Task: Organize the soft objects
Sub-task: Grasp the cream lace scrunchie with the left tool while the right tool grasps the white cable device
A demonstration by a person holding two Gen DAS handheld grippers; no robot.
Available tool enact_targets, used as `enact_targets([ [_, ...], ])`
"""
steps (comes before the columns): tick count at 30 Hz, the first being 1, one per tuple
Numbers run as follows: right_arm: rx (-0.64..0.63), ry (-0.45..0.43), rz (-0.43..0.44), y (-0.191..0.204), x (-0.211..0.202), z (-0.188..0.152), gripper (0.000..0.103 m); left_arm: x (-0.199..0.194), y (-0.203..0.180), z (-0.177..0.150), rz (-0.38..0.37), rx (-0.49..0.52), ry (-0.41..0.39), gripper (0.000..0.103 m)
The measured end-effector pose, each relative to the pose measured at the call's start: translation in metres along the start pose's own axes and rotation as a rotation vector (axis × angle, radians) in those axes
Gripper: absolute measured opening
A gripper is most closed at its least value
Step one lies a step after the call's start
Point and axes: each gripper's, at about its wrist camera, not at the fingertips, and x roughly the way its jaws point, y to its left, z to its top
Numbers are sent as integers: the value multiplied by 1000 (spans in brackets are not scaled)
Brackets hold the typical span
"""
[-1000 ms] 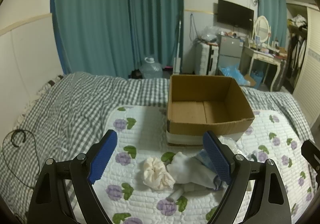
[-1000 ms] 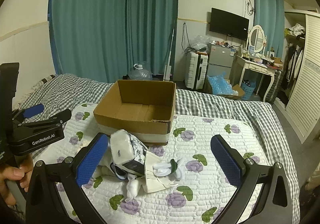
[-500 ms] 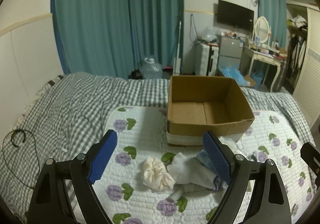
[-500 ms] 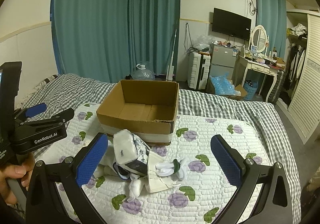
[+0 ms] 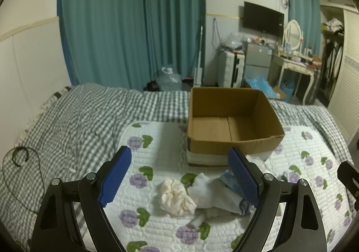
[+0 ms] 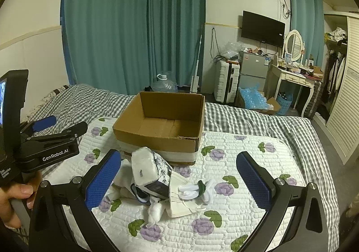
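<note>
Quilted, flower-printed bedding (image 5: 157,139) carries everything. Nearest, the left gripper (image 5: 179,177) and right gripper (image 6: 179,181) both hover wide open and empty. Just ahead lies the heap of soft things: a cream scrunchie (image 5: 176,198) centred between the left gripper's fingers, white socks (image 5: 213,193) to its right, a tissue pack (image 6: 149,169) toward the right gripper's left finger. Beyond sits the empty cardboard box (image 5: 233,146).

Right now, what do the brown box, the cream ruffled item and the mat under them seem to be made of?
The box looks like plain corrugated cardboard: matte brown, with creased walls and a torn rim. The cream scrunchie seems soft gathered fabric, judging by its crumpled folds. The mat appears to be quilted cloth, white with stitched channels and a printed flower pattern.
</note>
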Motion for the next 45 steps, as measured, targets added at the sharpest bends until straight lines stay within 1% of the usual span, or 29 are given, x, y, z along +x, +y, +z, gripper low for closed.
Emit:
enact_targets([
  [3,3,1,4,-2,1,-1,103,0,0,0,-3,1,-1,89],
  [9,-6,6,-6,-4,6,-4,103,6,1,-1,-38,24,-1,89],
  [13,4,38,0,-8,19,-9,103,18,9,-3,-18,30,6,89],
  [16,11,64,13,-11,32,-13,103,31,13,-8,-20,37,38,89],
  [20,8,99,22,-15,50,-20,103,53,14,-21,2,52,99,89],
  [22,3,117,19,-16,59,-24,103,65,15,-29,-8,66,140,89],
  [24,-6,135,16,-17,66,-29,103,77,16,-41,3,83,181,89],
  [29,-20,226,46,-18,89,-49,103,102,18,-67,-23,92,287,88],
  [33,-32,272,24,-22,102,-59,103,110,20,-87,-11,125,315,88],
  [36,-18,322,43,-25,116,-69,103,119,25,-96,-10,110,355,88],
  [38,-46,350,51,-21,123,-77,103,124,27,-101,-15,94,381,88],
  [40,-79,362,52,-15,127,-82,103,130,26,-102,-19,91,394,88],
  [43,-106,376,50,-10,131,-89,103,132,20,-106,-22,111,383,88],
  [45,-102,392,54,-11,133,-93,97,130,13,-111,-4,146,355,88],
])
